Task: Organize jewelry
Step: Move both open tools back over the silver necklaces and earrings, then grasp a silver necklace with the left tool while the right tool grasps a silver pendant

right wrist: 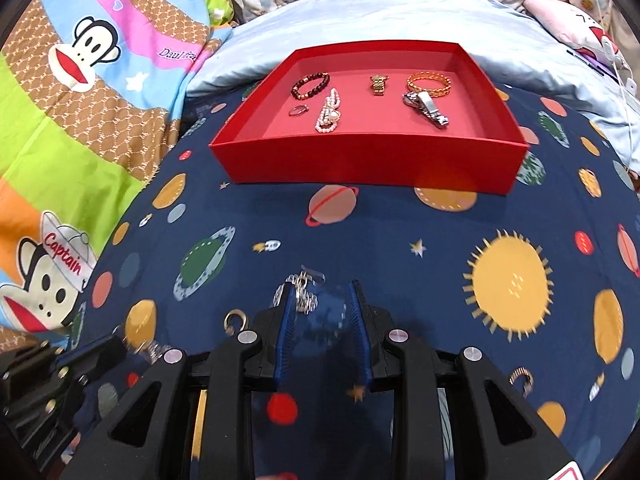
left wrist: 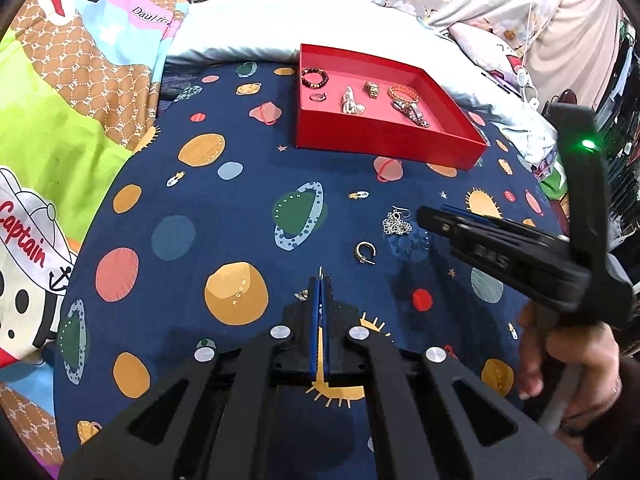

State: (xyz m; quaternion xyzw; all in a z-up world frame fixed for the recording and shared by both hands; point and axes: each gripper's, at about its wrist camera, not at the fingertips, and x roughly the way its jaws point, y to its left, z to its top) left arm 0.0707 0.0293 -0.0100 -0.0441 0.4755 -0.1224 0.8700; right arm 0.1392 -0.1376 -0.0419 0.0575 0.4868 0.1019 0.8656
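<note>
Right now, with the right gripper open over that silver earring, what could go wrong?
The silver cluster earring sits against one finger of the right gripper, off-centre, so closing may push it aside. The left gripper seems to pinch only a thin earring hook; it might slip before reaching the red tray.

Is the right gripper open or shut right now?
Open. The right gripper shows a wide gap between its blue pads, with the silver cluster earring lying by the left pad, not clamped.

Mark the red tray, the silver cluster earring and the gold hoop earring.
red tray (right wrist: 360, 160), right wrist view, front wall.
silver cluster earring (left wrist: 396, 224), left wrist view, cluster body.
gold hoop earring (left wrist: 365, 254), left wrist view, hoop band.
</note>
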